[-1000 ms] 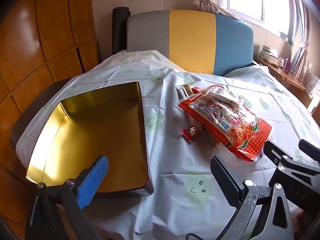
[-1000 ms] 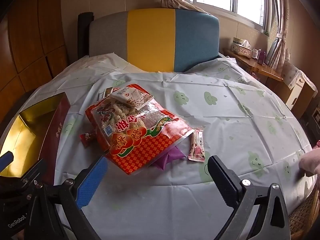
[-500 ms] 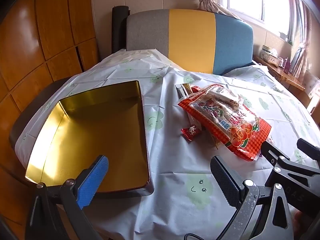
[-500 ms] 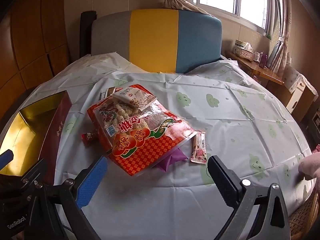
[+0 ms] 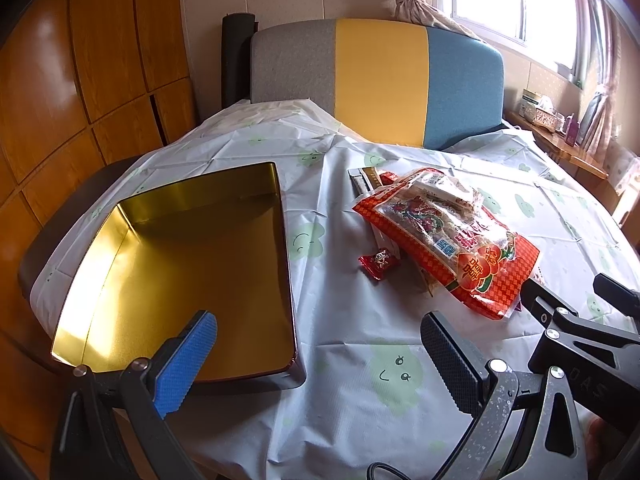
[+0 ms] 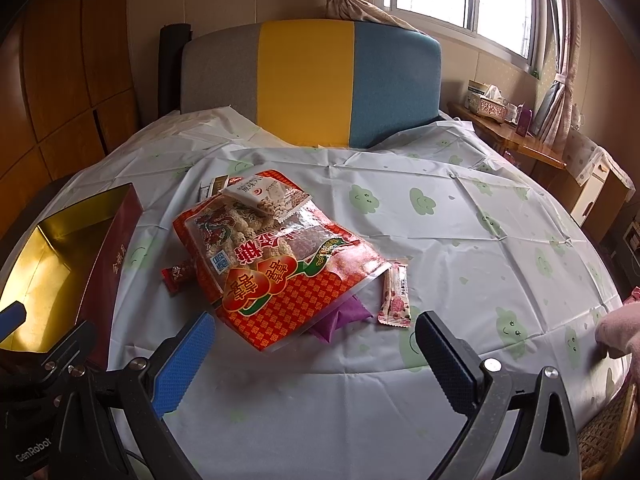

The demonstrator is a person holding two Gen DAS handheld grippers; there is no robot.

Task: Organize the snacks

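Observation:
A pile of snacks lies mid-table: a big red bag, a white packet on top of it, a small red candy, a purple pouch and a pink stick packet. An empty gold-lined tin box stands at the left. My left gripper is open and empty at the box's near right corner. My right gripper is open and empty, just short of the red bag's near edge.
The round table has a white cloth with green smileys. A grey, yellow and blue chair back stands behind it. A wooden wall is at the left, a side shelf at the right. A hand rests on the table's right edge.
Both grippers have drifted slightly forward toward the snacks. Nothing on the table has moved.

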